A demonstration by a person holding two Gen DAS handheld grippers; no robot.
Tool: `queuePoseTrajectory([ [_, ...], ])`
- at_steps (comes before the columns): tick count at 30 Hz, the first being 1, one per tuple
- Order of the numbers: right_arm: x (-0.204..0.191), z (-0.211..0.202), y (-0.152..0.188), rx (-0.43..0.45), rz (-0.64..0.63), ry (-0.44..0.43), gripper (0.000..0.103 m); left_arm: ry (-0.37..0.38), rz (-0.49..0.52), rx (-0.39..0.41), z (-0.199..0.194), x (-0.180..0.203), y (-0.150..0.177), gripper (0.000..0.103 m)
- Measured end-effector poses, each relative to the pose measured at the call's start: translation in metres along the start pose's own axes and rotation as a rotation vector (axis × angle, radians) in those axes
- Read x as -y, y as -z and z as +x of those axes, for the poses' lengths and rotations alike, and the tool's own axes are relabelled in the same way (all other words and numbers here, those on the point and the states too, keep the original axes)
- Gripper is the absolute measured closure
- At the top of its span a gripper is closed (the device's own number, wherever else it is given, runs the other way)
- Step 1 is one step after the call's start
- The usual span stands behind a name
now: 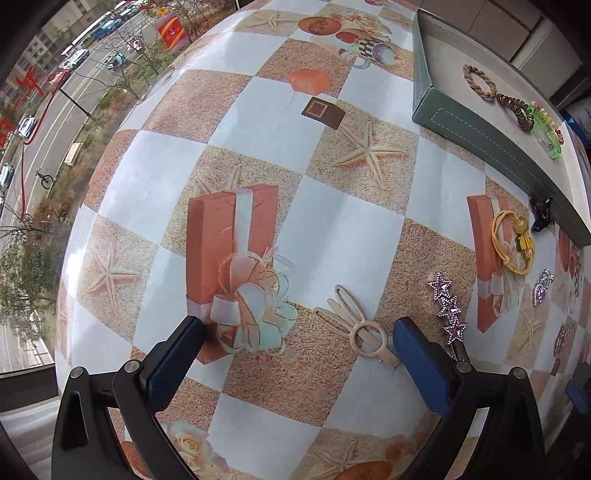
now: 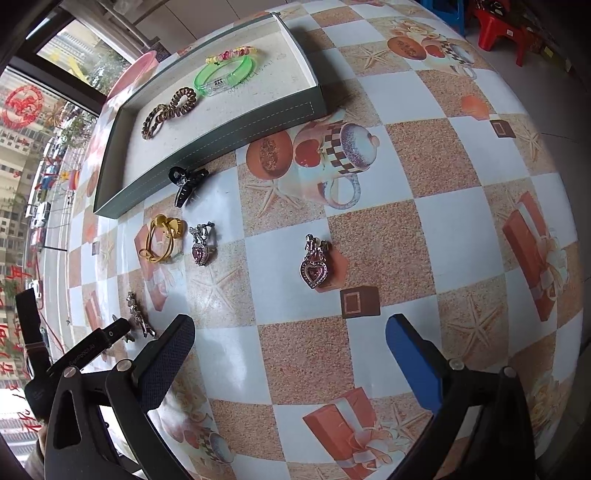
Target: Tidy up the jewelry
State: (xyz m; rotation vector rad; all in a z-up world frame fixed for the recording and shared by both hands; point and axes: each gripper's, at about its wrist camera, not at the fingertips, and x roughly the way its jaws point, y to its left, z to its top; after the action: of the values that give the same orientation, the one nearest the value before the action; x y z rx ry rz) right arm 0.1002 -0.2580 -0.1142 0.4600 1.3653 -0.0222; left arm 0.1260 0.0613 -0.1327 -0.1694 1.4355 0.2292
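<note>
Left wrist: left claw (image 1: 297, 334) gapes above bunny hair clip (image 1: 356, 326).

A street-facing home or small shop room: patterned tablecloth (image 1: 258, 155), big window (image 1: 55, 110), red plastic stools (image 2: 502, 26).

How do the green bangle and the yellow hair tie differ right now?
The green bangle lies inside the tray; the yellow hair tie lies on the tablecloth outside it. The bangle is a translucent, rigid-looking band; the tie is thin looped cord with charms. The bangle touches a beaded bracelet; the tie lies alone. Both are ring-shaped and lie flat.
</note>
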Motion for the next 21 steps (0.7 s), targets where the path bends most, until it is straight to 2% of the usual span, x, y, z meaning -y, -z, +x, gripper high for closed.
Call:
queuePoseTrajectory([
  [2,0.001,0.001,0.001,0.000,0.004,0.001,0.000,0.046,-0.019,-0.003,0.000,-0.005,0.004,0.000],
  [7,0.003,0.008,0.001,-0.014,0.008,0.011,0.000,0.002,0.046,0.013,-0.002,0.007,0.008,0.000],
  [10,0.001,0.011,-0.003,-0.013,-0.013,0.032,0.000,0.002,0.079,0.031,-0.003,0.023,0.011,0.006],
  [18,-0.002,0.034,-0.021,-0.021,-0.025,0.131,0.001,0.033,0.184,0.080,-0.022,0.067,0.020,0.042],
  [21,-0.011,0.036,-0.026,0.009,-0.067,0.190,0.011,0.043,0.231,0.093,-0.025,0.078,0.025,0.053],
])
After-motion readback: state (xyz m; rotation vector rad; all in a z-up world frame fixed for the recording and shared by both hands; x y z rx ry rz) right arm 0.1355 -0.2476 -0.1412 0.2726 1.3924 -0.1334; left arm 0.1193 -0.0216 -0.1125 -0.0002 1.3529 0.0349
